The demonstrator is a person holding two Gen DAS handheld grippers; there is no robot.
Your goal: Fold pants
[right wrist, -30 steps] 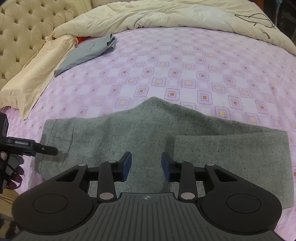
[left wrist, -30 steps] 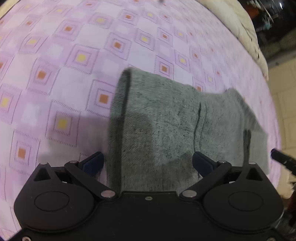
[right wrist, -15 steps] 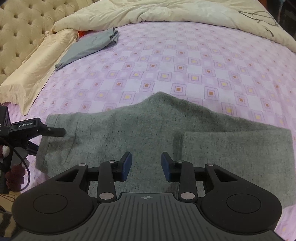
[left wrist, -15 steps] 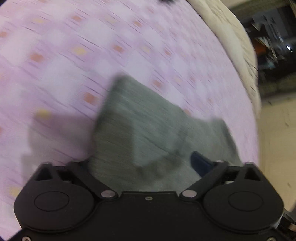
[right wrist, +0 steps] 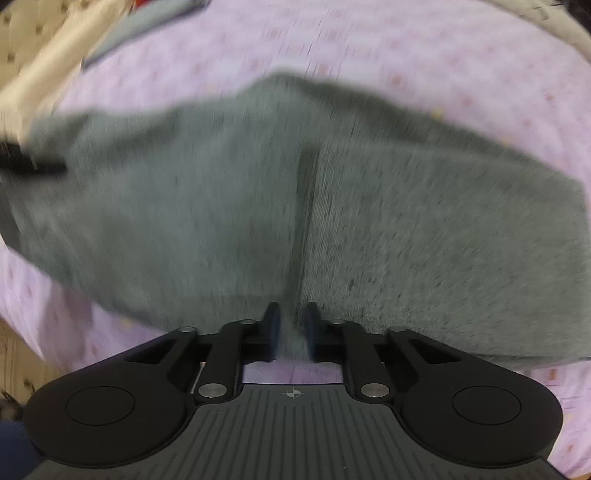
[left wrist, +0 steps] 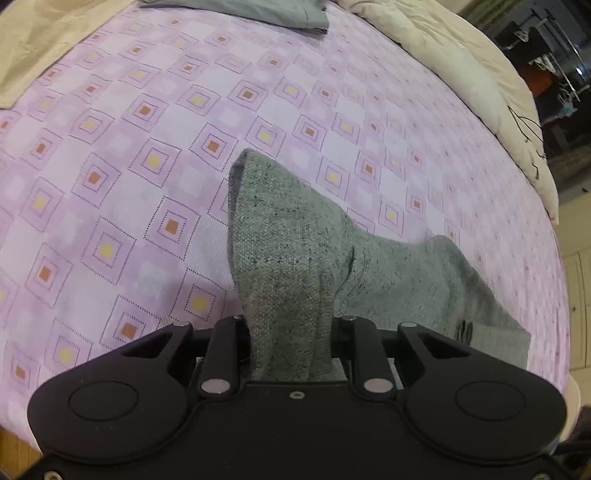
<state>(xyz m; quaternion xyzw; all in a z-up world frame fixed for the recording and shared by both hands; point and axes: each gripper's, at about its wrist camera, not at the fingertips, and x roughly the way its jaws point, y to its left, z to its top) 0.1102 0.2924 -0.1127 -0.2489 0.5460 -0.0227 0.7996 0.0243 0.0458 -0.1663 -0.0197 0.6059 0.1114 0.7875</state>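
Observation:
The grey knit pants (left wrist: 295,229) lie on a purple patterned bedsheet (left wrist: 147,129). One end is bunched and lifted off the sheet between the fingers of my left gripper (left wrist: 291,325), whose jaws are closing on the cloth. In the blurred right wrist view the pants (right wrist: 221,203) spread wide across the sheet. My right gripper (right wrist: 292,325) sits low at their near edge. Its jaws are closing, with a narrow strip of grey cloth between the pads. The left gripper (right wrist: 33,162) shows as a dark blur at the pants' left end.
A cream duvet (left wrist: 461,74) is heaped along the far right side of the bed. A folded grey garment (left wrist: 258,11) and a cream pillow (left wrist: 37,37) lie at the far end. The bed edge and floor (left wrist: 580,277) are at the right.
The left gripper went from wide open over the pants' end to closed on it and lifted it. The right gripper dropped toward the pants' near edge and its jaws narrowed.

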